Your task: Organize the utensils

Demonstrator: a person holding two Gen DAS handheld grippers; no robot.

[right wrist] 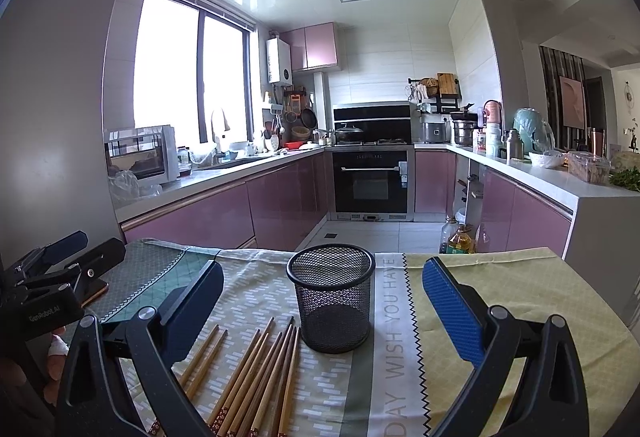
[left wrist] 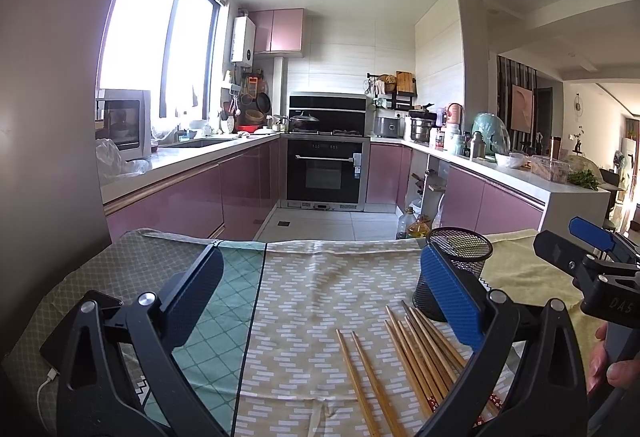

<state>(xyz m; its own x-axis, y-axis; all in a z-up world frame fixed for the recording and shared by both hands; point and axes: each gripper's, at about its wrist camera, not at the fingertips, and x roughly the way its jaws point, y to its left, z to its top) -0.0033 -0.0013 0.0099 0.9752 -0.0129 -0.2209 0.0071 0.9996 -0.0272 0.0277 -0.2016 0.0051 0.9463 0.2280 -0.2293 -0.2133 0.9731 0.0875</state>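
Kitchen with pink cabinets, built-in oven and a bright window behind; in front, a bench (right wrist: 520, 277) draped in patterned cloths. Task step judged: the start, with nothing yet gathered. Chopsticks (right wrist: 256, 377) lie loose and flat on the cloth, fanned roughly parallel, tips toward the cup (right wrist: 331, 303), none inside it. Two sticks lie slightly apart to the left of the main bundle. Cup stands upright just beyond the tips, near but not clearly touching them; appears empty. Left claw (left wrist: 320, 301) spread wide, holding nothing, above the cloth with the sticks low on its right. Right claw (right wrist: 322, 311) likewise spread wide and empty, with the cup between its fingers in its own view, sticks low and left. Next move, as judged: lower one claw over a stick or a small group, close across the shafts, tilt upright, drop into the cup mouth. Calls for a low, level approach, since round shafts lying flat on fabric leave little to get under and may roll. Materials: sticks of slim tapered wood or bamboo, smooth, with dark red patterned ends nearest the cameras. Cup of black wire mesh, cylindrical, rigid rim, likely light and prone to tipping if knocked. Cloths woven, matte, soft. Claw pads blue and textured on black plastic frames.
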